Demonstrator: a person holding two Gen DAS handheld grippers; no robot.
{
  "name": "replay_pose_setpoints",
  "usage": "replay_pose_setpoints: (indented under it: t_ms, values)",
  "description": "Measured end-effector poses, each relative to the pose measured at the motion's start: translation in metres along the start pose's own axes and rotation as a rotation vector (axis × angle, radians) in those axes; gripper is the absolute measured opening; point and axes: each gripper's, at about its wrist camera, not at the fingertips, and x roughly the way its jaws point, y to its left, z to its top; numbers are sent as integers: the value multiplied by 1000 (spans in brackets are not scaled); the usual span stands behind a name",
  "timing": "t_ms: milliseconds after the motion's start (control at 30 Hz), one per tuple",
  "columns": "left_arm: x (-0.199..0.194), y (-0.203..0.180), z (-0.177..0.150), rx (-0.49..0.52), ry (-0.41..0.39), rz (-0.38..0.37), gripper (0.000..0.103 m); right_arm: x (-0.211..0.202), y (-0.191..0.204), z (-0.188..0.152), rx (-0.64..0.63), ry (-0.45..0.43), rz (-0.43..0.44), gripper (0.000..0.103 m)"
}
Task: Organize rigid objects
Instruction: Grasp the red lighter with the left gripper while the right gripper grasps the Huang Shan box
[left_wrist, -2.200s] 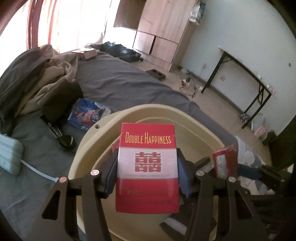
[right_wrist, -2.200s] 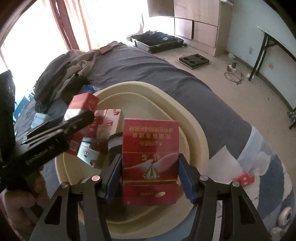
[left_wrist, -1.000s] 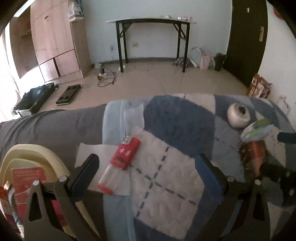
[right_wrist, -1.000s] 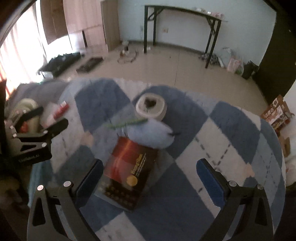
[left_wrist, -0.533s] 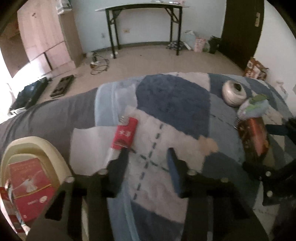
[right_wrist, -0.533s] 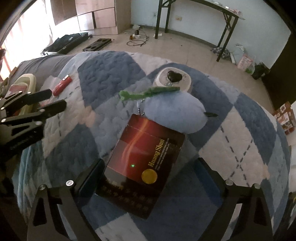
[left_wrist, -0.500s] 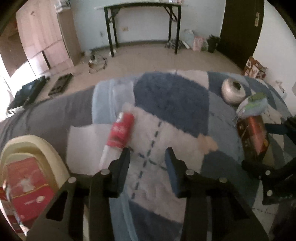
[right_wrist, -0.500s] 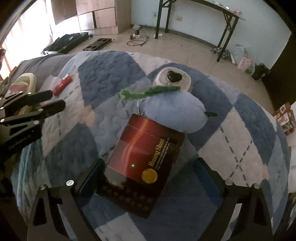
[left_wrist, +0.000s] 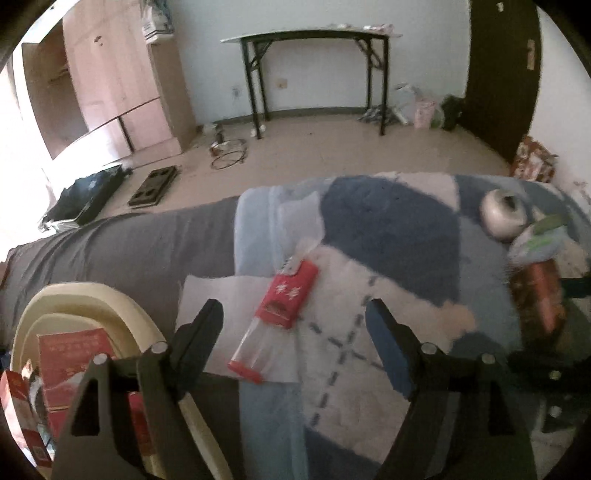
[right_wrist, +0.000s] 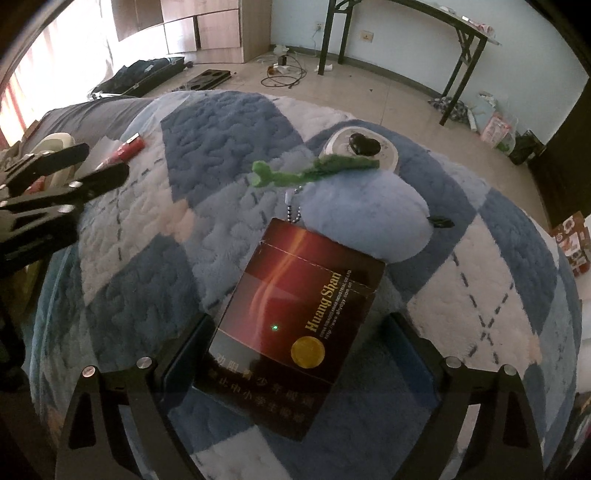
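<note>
Jaws apart on both: left gripper (left_wrist: 293, 325) opening astride the red lighter (left_wrist: 275, 319) on the bed's quilt (left_wrist: 388, 229), right gripper (right_wrist: 299, 339) closing around the dark pack (right_wrist: 295, 328), seemingly not yet pinching, which may skid on soft fleece.

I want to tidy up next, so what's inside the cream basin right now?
The cream basin holds red cartons; the left gripper's fingers and the frame edge hide the rest.

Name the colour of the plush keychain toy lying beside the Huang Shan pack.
Pale blue, with a green stem; the plush toy shows best in the right wrist view.
</note>
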Motion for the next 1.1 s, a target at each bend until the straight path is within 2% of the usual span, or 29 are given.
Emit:
replay_pose_setpoints:
  t_ms: [100, 167, 233, 300, 400, 533, 667, 700, 733, 767, 833, 967, 1100]
  values:
    - [11, 1, -1, -11, 36, -6, 79, -1, -1, 0, -2, 1, 6, 94]
    - [12, 1, 1, -38, 60, -45, 68, 0, -3, 0, -8, 1, 15, 94]
    - [9, -2, 3, -23, 77, -55, 58, -1, -5, -1, -15, 3, 25, 93]
    - [5, -9, 2, 23, 113, -81, 55, -2, -5, -2, -34, 5, 28, 91]
    - [1, -21, -1, 101, 133, -129, 55, -5, -8, -3, -36, 7, 33, 89]
    - [10, -10, 6, -16, 115, -162, 56, -6, -6, -3, -37, 8, 23, 90]
    - [13, -8, 8, -52, 87, -158, 56, -6, -6, -4, -41, 7, 20, 89]
    - [15, -10, 8, -49, 80, -149, 56, -7, -5, -4, -44, 4, 22, 85]
    - [15, -13, 8, -42, 78, -143, 53, -8, -3, -3, -48, -5, 29, 72]
    - [15, -14, 8, -33, 73, -144, 48, -11, -2, -3, -51, -21, 37, 63]
    - [12, -16, 7, -14, 59, -160, 24, -15, 3, -4, -69, -32, 17, 59]
    - [12, -22, 7, 8, 54, -152, 23, -15, 7, -6, -88, -29, 13, 57]
    - [8, -17, 7, -11, 52, -172, 23, -17, 6, -6, -86, -29, 34, 56]
